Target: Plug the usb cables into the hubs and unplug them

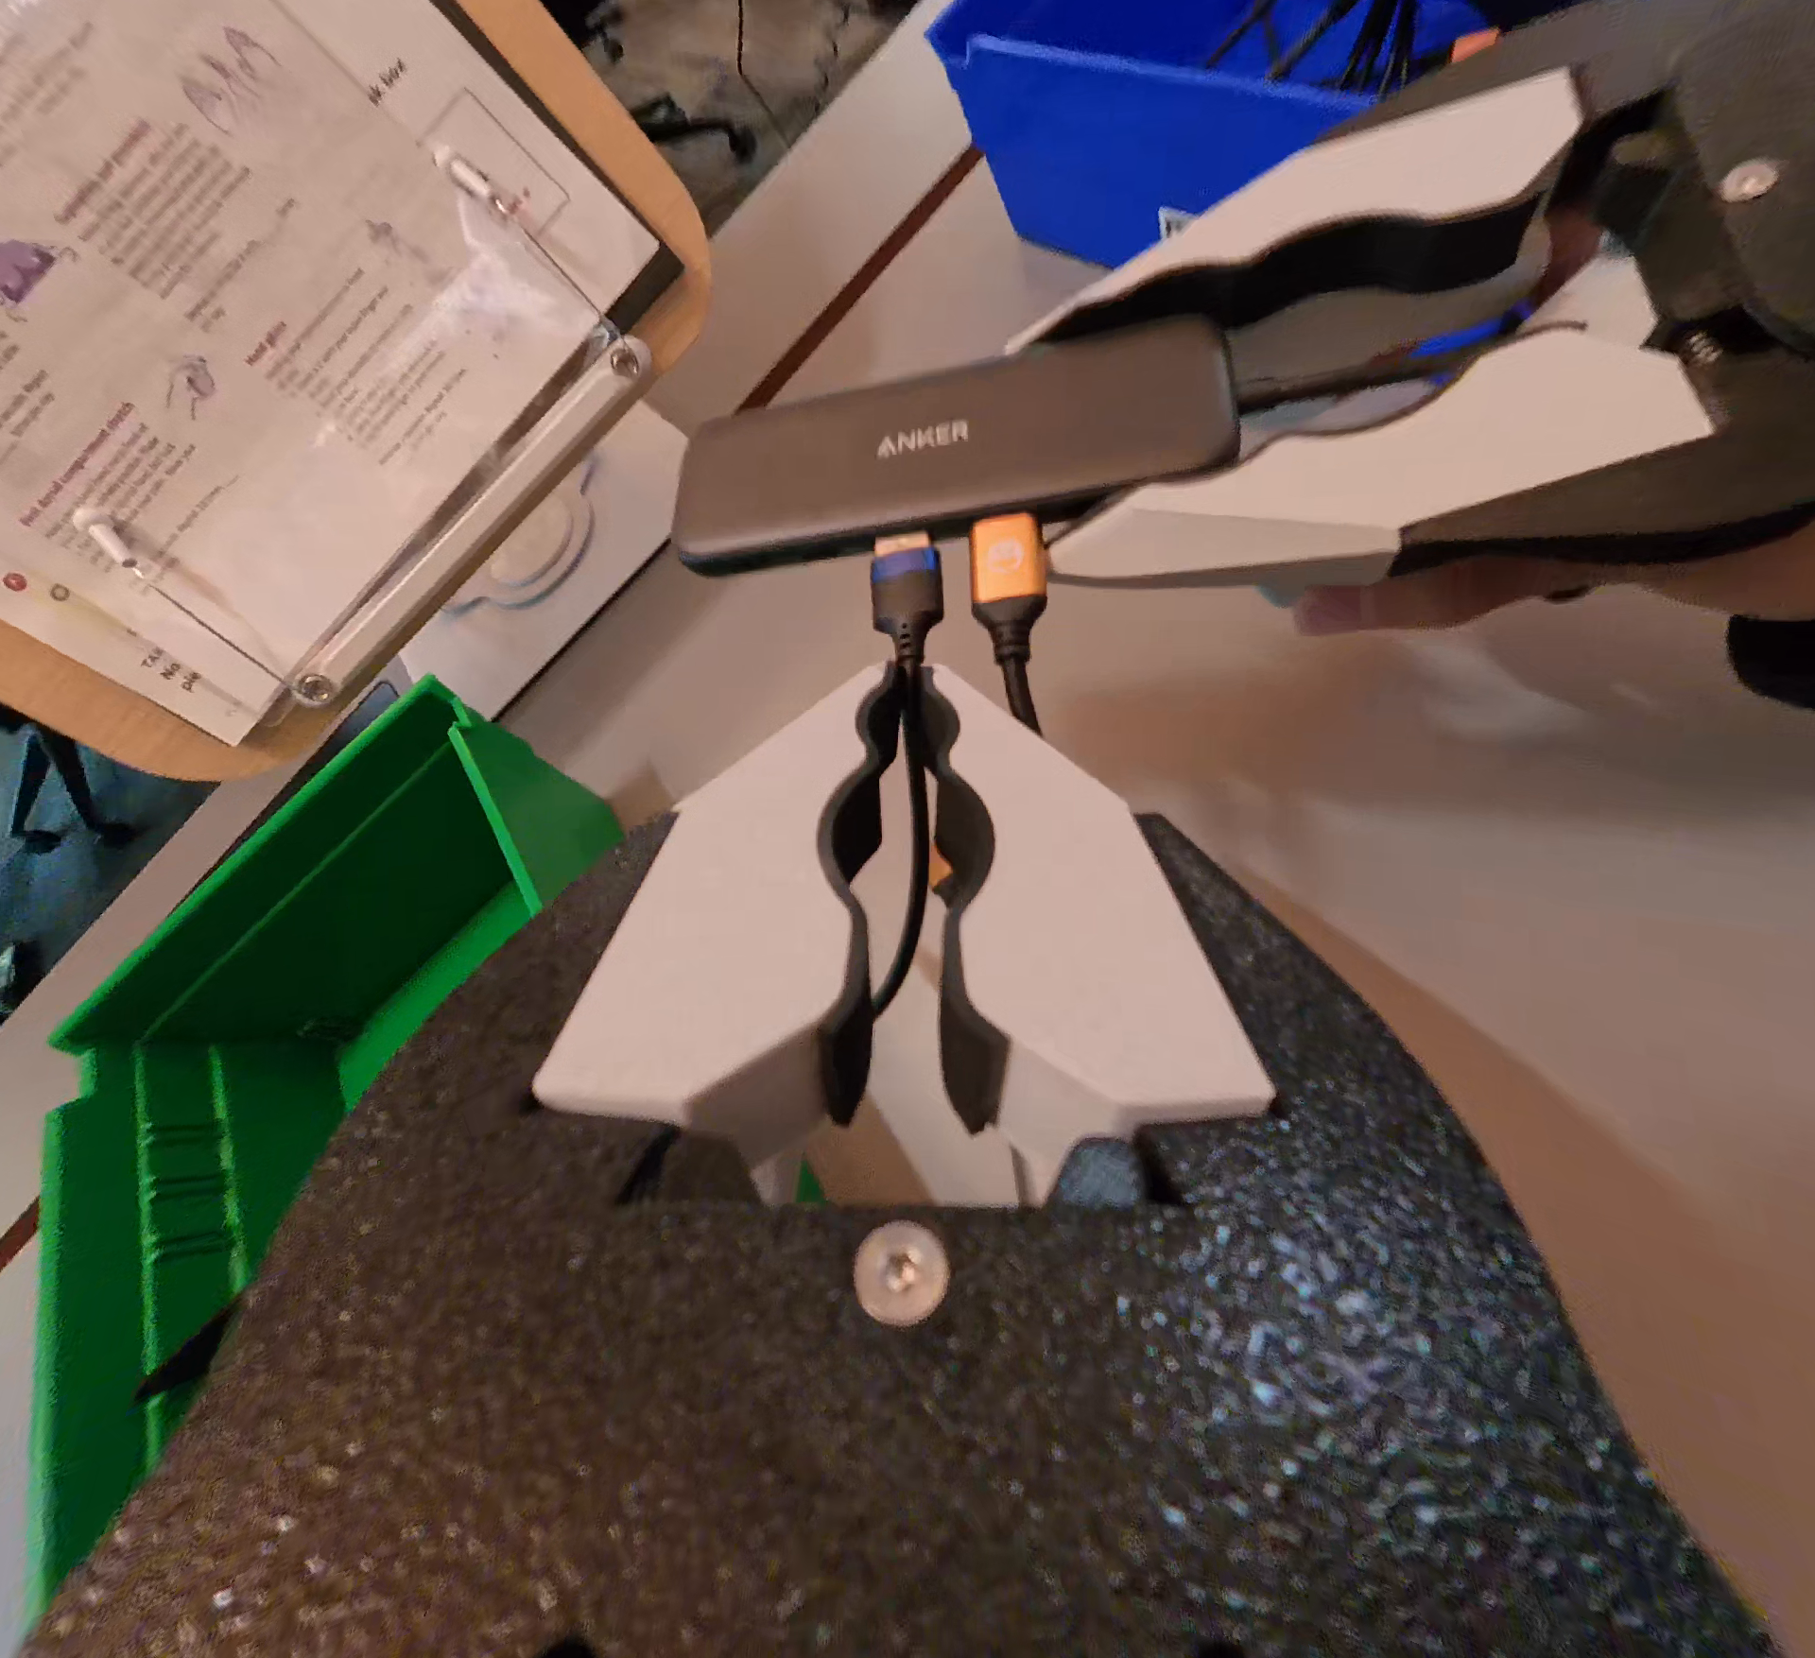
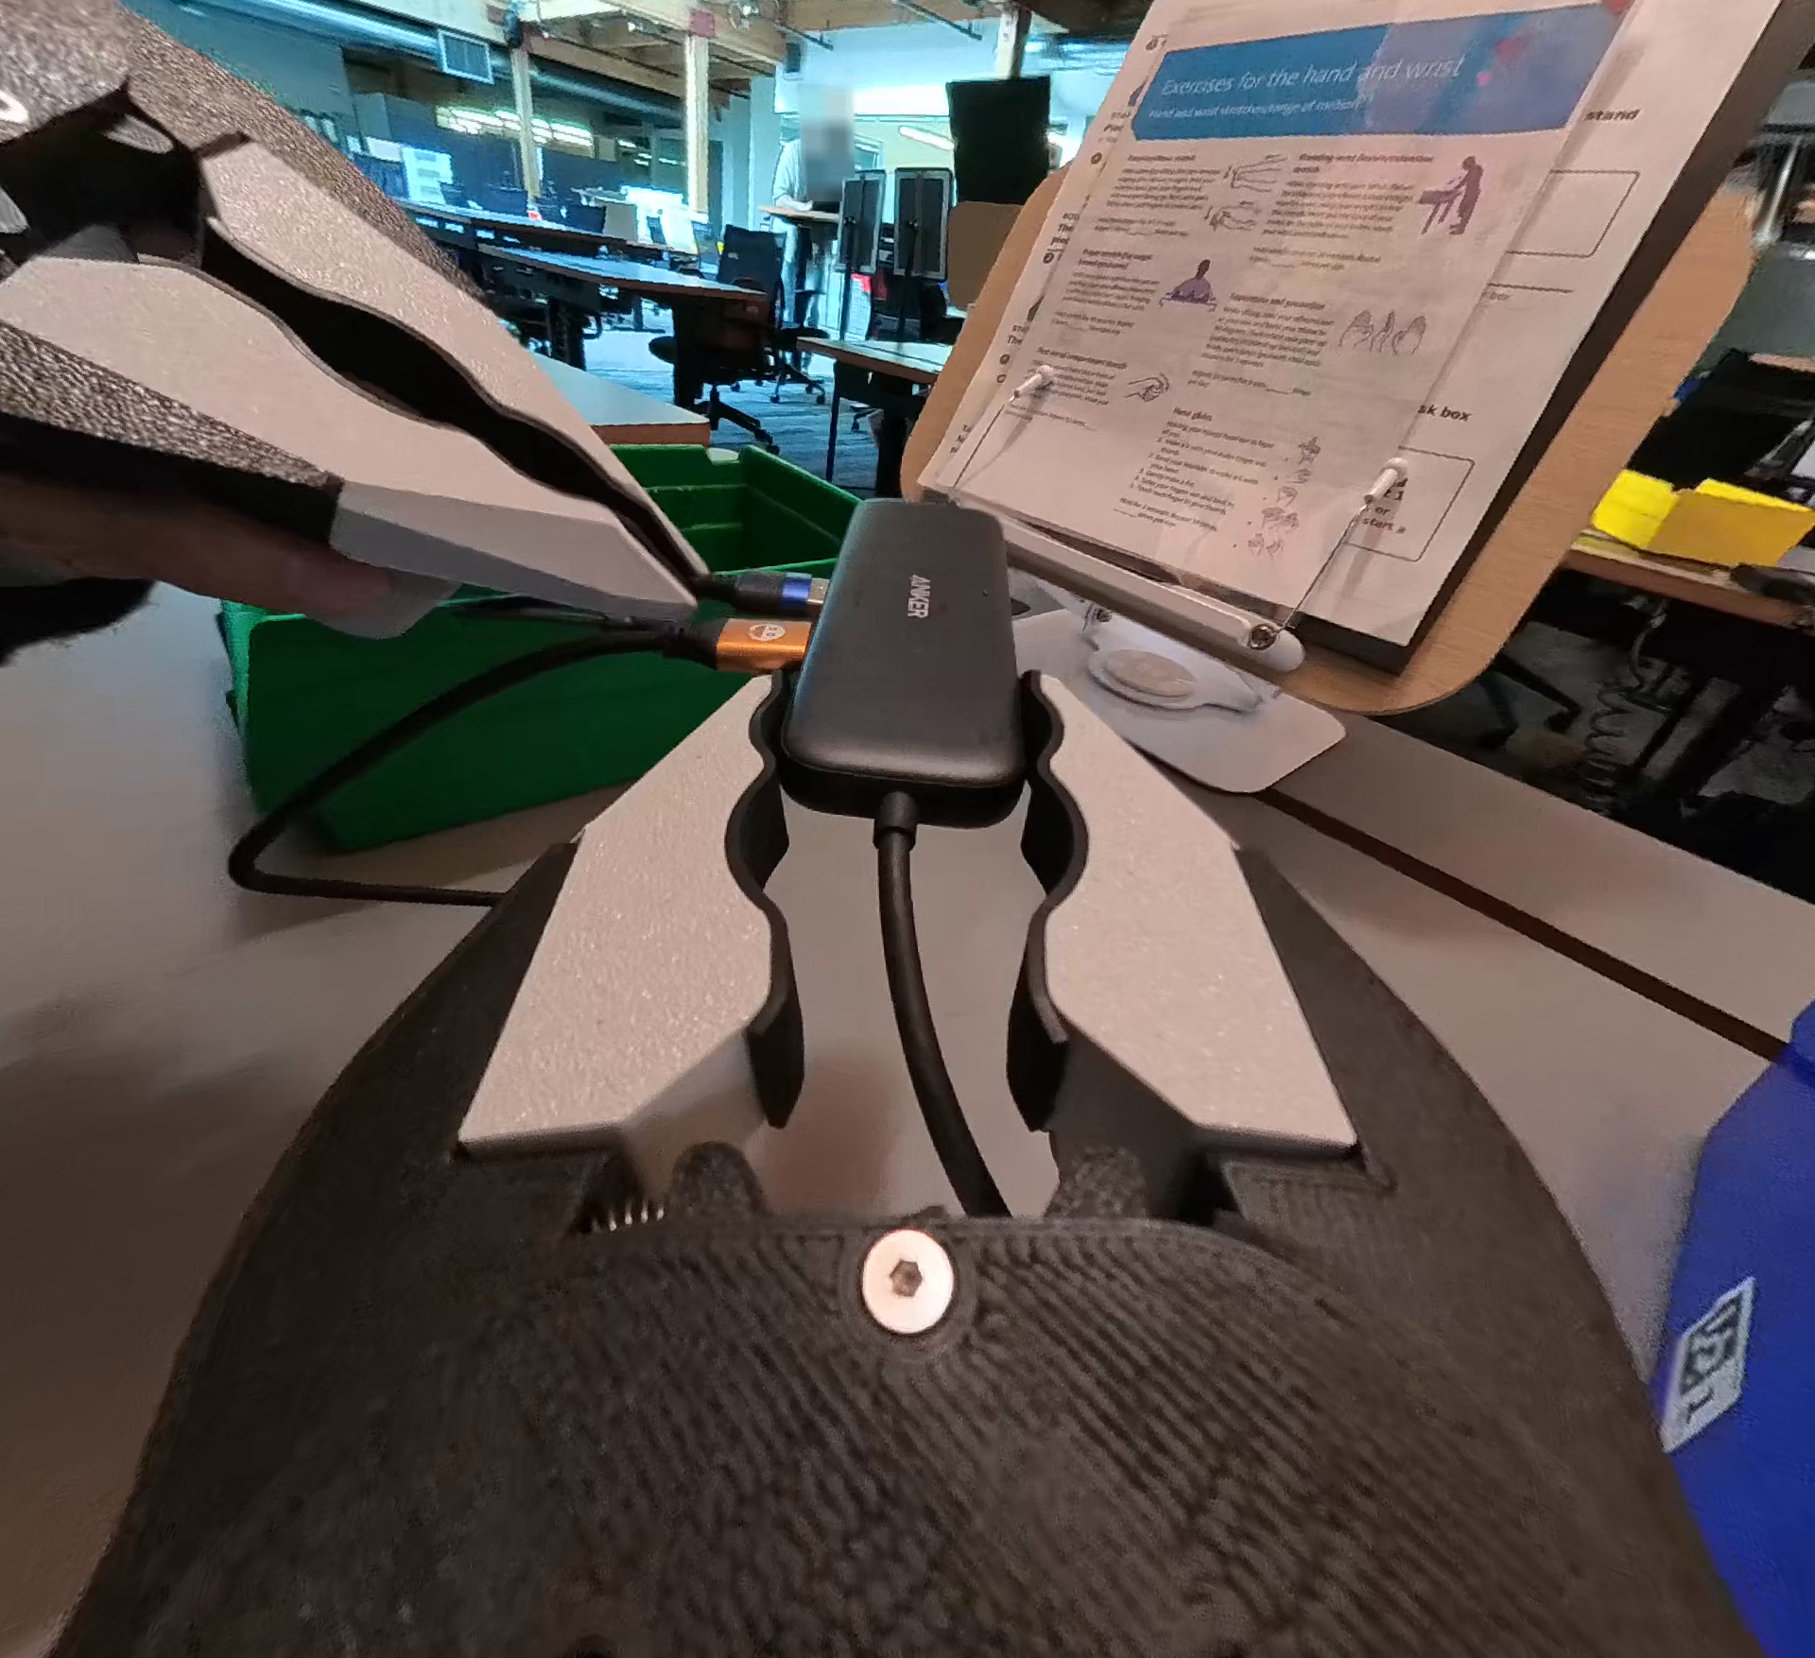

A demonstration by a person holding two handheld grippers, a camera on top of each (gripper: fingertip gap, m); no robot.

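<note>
A dark grey USB hub (image 1: 953, 452) (image 2: 904, 678) is held level above the table. My right gripper (image 2: 904, 707) is shut on the hub's cable end, and it shows from the right in the left wrist view (image 1: 1218, 432). Two plugs sit in the hub's side: a black one with a blue collar (image 1: 902, 575) (image 2: 781, 589), with a bit of silver metal showing, and an orange one (image 1: 1007, 565) (image 2: 761, 641). My left gripper (image 1: 911, 678) (image 2: 695, 601) is shut on the black cable just behind the blue-collared plug.
A green bin (image 1: 295, 923) (image 2: 491, 707) stands on the left of the table. A blue bin (image 1: 1129, 89) (image 2: 1748, 1316) is on the right. A tilted wooden stand with a printed sheet (image 1: 295, 285) (image 2: 1326, 285) rises just behind the hub. The orange plug's cable (image 2: 324, 806) loops over the table.
</note>
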